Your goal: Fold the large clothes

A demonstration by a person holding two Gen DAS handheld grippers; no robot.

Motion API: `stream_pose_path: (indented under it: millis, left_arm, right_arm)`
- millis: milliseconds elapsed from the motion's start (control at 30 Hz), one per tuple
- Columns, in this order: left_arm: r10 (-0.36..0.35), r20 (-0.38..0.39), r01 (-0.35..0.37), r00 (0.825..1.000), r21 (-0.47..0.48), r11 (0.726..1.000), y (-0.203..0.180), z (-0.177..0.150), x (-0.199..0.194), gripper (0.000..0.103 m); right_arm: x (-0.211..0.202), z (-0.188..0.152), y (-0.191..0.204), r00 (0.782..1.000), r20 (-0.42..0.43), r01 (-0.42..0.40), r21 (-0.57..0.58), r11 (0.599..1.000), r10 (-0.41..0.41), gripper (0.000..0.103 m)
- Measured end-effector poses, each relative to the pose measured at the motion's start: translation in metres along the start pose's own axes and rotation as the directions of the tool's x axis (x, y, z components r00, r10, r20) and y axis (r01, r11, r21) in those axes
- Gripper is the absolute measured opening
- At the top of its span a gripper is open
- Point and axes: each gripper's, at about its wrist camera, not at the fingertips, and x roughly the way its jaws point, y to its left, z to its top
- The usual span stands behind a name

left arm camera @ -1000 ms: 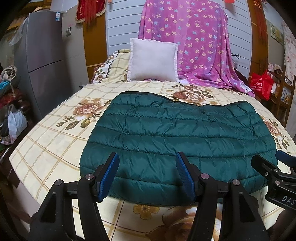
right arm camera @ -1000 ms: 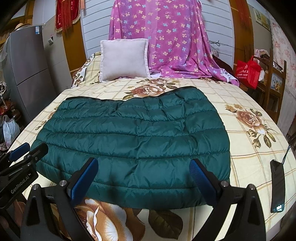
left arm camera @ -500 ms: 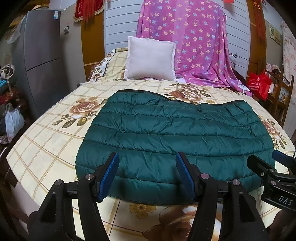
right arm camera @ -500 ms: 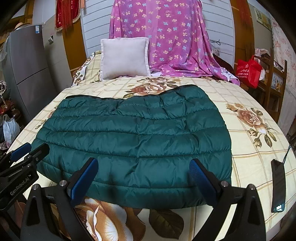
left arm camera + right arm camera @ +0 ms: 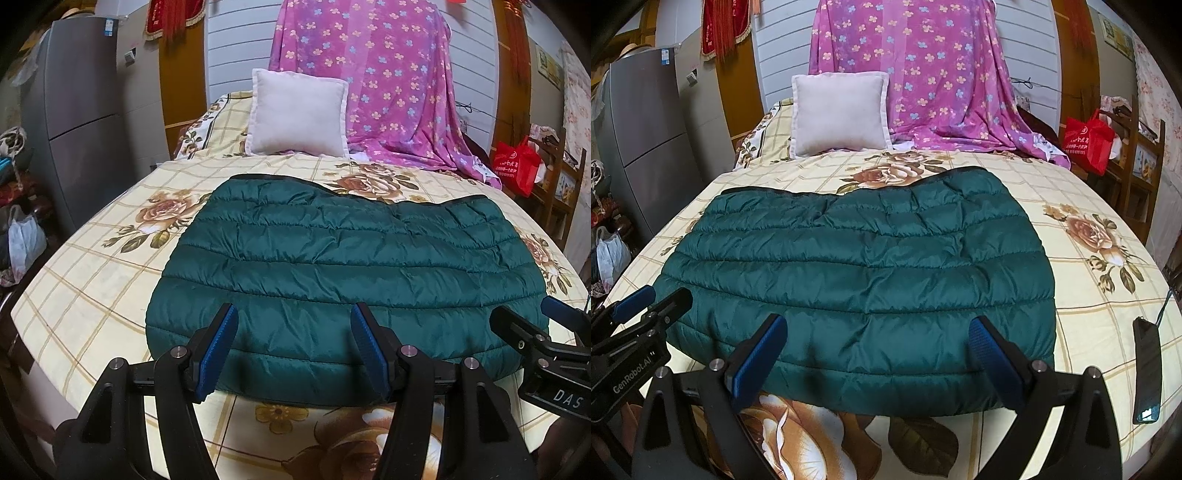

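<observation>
Dark green quilted nylon, a folded puffer jacket (image 5: 340, 273) lies flat across the middle of the bed (image 5: 92, 266), on a cream checked sheet printed with roses. Low in the frame, the left tongs (image 5: 293, 349) stand apart over its near hem, gripping nothing; the right tongs (image 5: 877, 356) likewise gape wide above the hem. Their bodies read "GenRobot.AI" and "DAS". A black phone (image 5: 1146, 371) rests at the lower right. A pale cushion (image 5: 839, 112) sits beside the pink floral cloth (image 5: 923, 70); a red bag (image 5: 1087, 142) bears illegible print.
</observation>
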Motion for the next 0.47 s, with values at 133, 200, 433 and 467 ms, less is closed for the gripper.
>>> stream_pose_path:
  millis: [133,200,433,467]
  left_arm:
    - [-0.006,-0.007,0.006,1.0,-0.007,1.0,0.0011,0.0002,0.0017,0.044]
    - [-0.01,-0.012,0.01,1.0,-0.007,1.0,0.0009,0.0,0.0028,0.044]
    - [-0.027,-0.005,0.027,1.0,0.013,1.0,-0.0005,-0.0006,0.0046,0.044]
    - [-0.027,-0.004,0.027,1.0,0.014,1.0,-0.0003,-0.0002,0.0047,0.044]
  right_arm:
    - [0.0002,-0.0001,0.0002,1.0,0.0,0.001,-0.003,1.0,-0.001,0.1]
    - [0.001,-0.0003,0.0002,1.0,-0.002,0.001,-0.007,1.0,-0.001,0.1]
    - [0.0056,-0.0009,-0.0009,1.0,-0.015,-0.002,-0.007,1.0,0.002,0.1]
    - [0.006,-0.0006,-0.0015,1.0,-0.016,-0.003,-0.005,1.0,0.003,0.1]
